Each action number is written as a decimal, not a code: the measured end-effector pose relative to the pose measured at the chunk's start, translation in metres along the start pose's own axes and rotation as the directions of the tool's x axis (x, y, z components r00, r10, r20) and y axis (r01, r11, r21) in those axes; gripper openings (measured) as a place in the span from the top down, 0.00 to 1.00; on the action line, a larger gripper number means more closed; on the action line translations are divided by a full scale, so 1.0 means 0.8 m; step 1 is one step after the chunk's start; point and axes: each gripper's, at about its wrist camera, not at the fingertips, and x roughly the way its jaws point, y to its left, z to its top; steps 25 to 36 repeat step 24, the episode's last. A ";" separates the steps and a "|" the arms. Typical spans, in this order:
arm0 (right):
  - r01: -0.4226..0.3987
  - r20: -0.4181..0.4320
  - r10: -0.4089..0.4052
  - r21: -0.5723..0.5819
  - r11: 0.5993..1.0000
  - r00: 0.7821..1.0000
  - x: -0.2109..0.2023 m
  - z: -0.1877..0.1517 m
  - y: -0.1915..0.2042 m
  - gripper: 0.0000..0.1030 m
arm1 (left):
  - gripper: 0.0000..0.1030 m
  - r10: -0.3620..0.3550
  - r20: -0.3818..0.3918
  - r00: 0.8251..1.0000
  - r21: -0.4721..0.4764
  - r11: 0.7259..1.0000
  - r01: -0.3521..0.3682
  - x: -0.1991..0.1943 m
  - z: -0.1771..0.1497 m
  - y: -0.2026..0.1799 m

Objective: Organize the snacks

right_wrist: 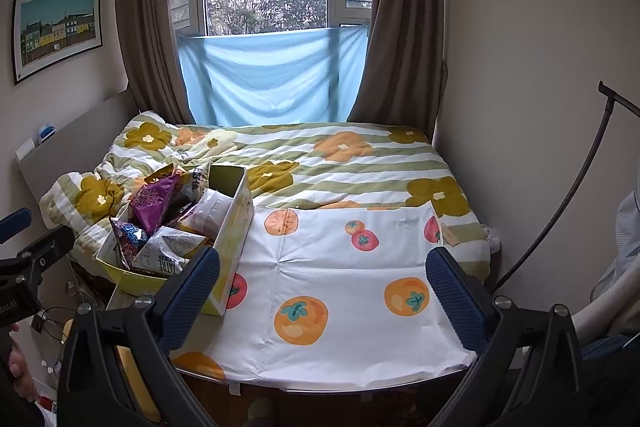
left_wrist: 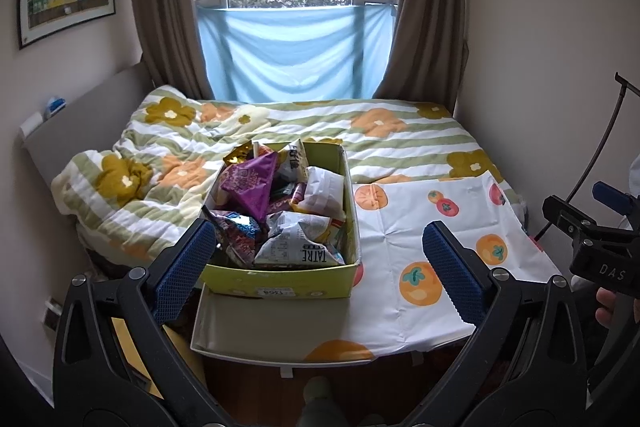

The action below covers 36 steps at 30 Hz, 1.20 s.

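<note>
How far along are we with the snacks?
Barely begun. Done: nothing visible; the snacks all sit heaped in the yellow box. In hand: nothing; the left tool and right tool are both open and empty. Left: everything; the fruit-print cloth beside the box holds no snacks.

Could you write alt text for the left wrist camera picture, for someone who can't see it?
A yellow-green box heaped with snack packets sits on a white fruit-print cloth at the foot of a bed with a flowered quilt. The open left gripper frames the box; the right gripper shows at the right edge.
</note>
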 end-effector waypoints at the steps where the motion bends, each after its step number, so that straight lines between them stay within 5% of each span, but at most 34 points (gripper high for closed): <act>1: -0.001 0.000 0.001 0.000 1.000 1.000 0.000 0.000 0.000 0.01 | 0.00 0.001 0.002 1.000 0.001 1.000 -0.001 0.000 0.000 -0.001; 36: 0.004 -0.003 -0.004 0.001 1.000 1.000 -0.004 0.001 0.007 0.01 | 0.00 0.031 0.019 0.999 0.003 1.000 -0.031 -0.005 0.000 -0.009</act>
